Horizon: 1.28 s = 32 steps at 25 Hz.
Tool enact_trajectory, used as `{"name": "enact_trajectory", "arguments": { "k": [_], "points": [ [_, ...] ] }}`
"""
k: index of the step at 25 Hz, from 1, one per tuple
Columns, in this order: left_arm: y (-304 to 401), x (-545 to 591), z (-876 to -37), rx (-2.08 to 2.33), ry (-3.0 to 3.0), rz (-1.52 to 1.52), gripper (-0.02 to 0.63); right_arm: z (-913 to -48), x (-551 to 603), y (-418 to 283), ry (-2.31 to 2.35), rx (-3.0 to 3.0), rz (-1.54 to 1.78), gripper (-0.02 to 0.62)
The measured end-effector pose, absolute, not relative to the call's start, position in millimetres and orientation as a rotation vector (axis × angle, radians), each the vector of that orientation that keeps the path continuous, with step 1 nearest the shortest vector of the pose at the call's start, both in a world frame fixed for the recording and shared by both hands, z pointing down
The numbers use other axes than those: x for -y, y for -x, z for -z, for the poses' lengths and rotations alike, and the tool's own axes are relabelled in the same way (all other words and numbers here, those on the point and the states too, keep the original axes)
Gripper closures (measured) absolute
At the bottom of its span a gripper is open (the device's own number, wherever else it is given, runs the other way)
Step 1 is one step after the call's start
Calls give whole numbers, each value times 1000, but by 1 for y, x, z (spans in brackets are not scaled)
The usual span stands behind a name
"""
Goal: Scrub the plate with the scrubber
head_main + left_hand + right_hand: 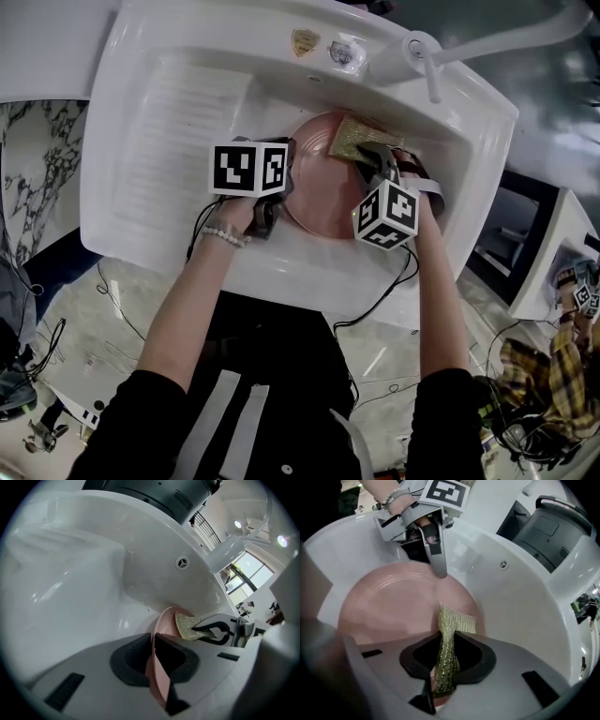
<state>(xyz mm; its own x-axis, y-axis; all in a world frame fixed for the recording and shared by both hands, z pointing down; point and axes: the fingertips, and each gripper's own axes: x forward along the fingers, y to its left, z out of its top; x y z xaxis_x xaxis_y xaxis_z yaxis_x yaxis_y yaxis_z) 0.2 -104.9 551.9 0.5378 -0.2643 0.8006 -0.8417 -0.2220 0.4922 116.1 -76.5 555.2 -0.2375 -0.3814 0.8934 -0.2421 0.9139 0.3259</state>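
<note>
- Left hand-held gripper (284,183): its jaws stand narrow, clamped on the near-left rim of the pink round plate (323,202). In the left gripper view the rim runs edge-on between the dark pads (133,660), which press it from both sides
- Right hand-held gripper (375,161): closed on a gold-green woven mesh scrubber (361,139), pinched as a folded strip between the jaws. In the right gripper view its free end fans out beyond them onto the plate (389,606)
- Plate position: it sits inside the white ceramic sink basin (159,141), tilted up off the basin floor, with its face turned toward the right hand-held gripper
- Scrubber position: it lies flat against the plate's face at the far edge, close to the basin wall below the white tap (441,52), and well apart from the clamped rim
- Progress, as judged: both grasps are made and scrubber and plate are in contact, so scrubbing looks under way
- Plate surface: no foam, water or dirt shows on it, so how much has been covered cannot be told
- Remaining work, as judged: the centre and the near part of the face lie away from the scrubber and would need passes
</note>
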Motion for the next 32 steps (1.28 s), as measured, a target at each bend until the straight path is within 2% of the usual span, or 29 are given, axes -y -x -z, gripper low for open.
{"name": "enact_trajectory", "arguments": {
  "k": [12, 32],
  "points": [
    [0, 104, -552, 930, -1761, -710, 581, -548, 25, -101, -354, 1980, -213, 520],
    [0, 106, -552, 931, -1763, -707, 581, -509, -66, -63, 148, 2101, -677, 518]
  ]
}}
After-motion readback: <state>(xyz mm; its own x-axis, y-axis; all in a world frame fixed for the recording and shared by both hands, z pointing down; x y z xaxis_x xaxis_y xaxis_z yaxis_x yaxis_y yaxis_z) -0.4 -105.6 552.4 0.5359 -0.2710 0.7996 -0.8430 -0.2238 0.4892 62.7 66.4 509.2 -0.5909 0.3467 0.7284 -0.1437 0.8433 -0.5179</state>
